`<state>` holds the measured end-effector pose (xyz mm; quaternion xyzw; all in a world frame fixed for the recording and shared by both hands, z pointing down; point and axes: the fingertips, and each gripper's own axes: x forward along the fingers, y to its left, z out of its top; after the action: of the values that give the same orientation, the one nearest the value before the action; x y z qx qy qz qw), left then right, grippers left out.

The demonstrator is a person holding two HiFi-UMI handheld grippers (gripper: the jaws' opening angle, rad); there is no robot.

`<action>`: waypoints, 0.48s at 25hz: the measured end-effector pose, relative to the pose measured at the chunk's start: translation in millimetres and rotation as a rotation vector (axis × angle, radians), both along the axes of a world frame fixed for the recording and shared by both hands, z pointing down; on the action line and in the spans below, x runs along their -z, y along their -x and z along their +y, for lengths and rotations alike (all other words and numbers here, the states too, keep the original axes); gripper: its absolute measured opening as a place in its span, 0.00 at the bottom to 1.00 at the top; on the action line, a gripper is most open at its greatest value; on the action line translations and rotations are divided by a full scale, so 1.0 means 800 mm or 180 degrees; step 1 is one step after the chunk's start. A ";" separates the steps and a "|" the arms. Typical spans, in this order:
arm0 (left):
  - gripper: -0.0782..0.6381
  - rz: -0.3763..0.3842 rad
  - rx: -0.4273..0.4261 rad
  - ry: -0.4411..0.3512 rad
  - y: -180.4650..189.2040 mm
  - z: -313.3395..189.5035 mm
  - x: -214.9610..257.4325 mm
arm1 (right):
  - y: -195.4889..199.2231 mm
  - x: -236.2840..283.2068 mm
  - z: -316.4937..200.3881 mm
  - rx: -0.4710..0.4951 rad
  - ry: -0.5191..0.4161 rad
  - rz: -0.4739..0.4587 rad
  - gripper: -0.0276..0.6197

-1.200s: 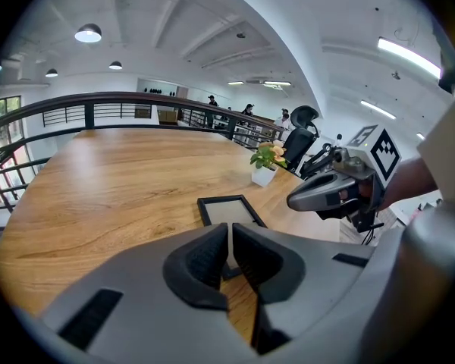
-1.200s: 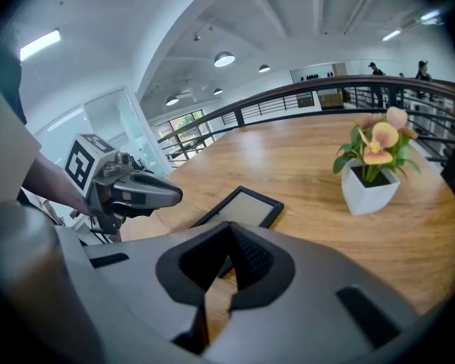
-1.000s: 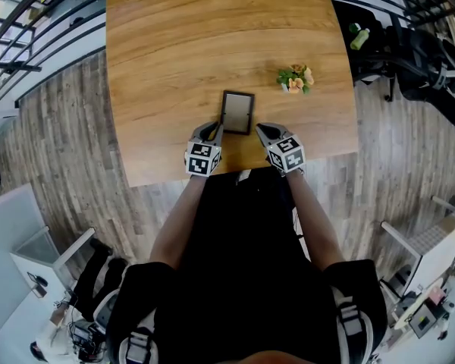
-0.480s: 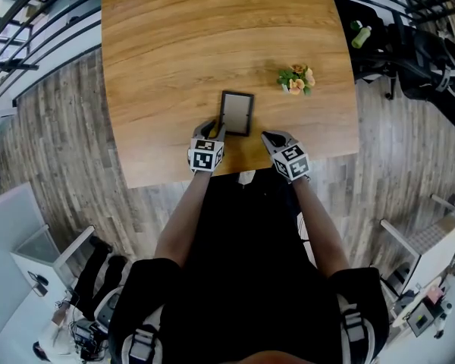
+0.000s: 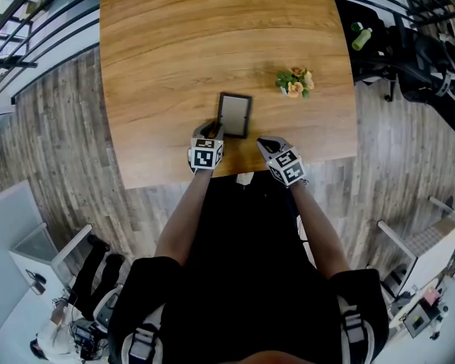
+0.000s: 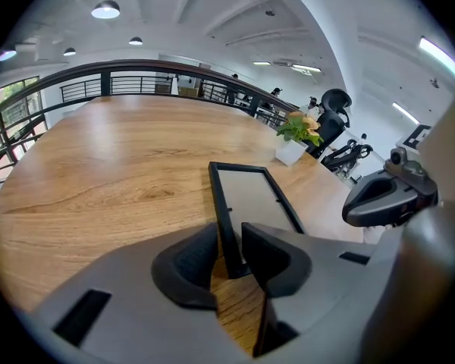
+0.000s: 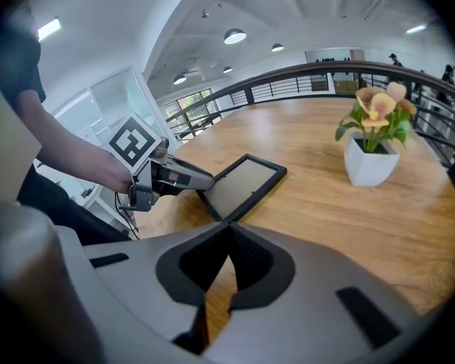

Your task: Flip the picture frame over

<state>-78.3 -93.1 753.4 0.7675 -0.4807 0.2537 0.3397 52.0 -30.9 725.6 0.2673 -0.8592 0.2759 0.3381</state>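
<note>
The flip has not begun: the picture frame (image 5: 234, 114) lies flat on the bench (image 5: 174, 51), a pale panel facing up inside its dark border, and no edge of it looks raised in any view. Whether that upward face is the front or the back cannot be told for sure. A small flower pot (image 5: 294, 82) stands near the frame, beyond it and to its right, and the bench's near edge runs just on the person's side of the frame. The left hand-held gripper (image 6: 229, 255) is at the frame's near left corner. Its jaws have just been opening and now stand partly apart, with the frame's left rail running between them. Bare wood shows between the rail and the left jaw, so this reads as a straddle set up for a grasp, not a grip. The right hand-held gripper (image 7: 229, 260) sits just off the frame's near right corner, jaws closed together with nothing in them, and it touches nothing. Judging from this, only the approach is done. What is left is nearly everything: closing on the rail, lifting that edge, turning the frame over, and laying it down on its other face.
</note>
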 end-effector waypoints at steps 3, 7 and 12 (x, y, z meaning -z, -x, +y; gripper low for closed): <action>0.26 0.0041 0.0072 0.0052 0.000 0.000 -0.002 | 0.003 0.000 -0.001 0.0028 -0.0024 -0.0011 0.05; 0.25 0.0103 0.0157 0.0087 0.001 -0.001 -0.004 | -0.001 0.000 -0.003 -0.0004 -0.0009 -0.0010 0.06; 0.22 0.0247 0.0324 0.0172 0.005 -0.001 -0.004 | -0.006 0.000 -0.006 -0.0032 -0.0022 0.0006 0.05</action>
<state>-82.5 -93.7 756.8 0.7419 -0.4986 0.2190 0.3911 57.1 -35.8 725.4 0.2730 -0.8584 0.2744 0.3366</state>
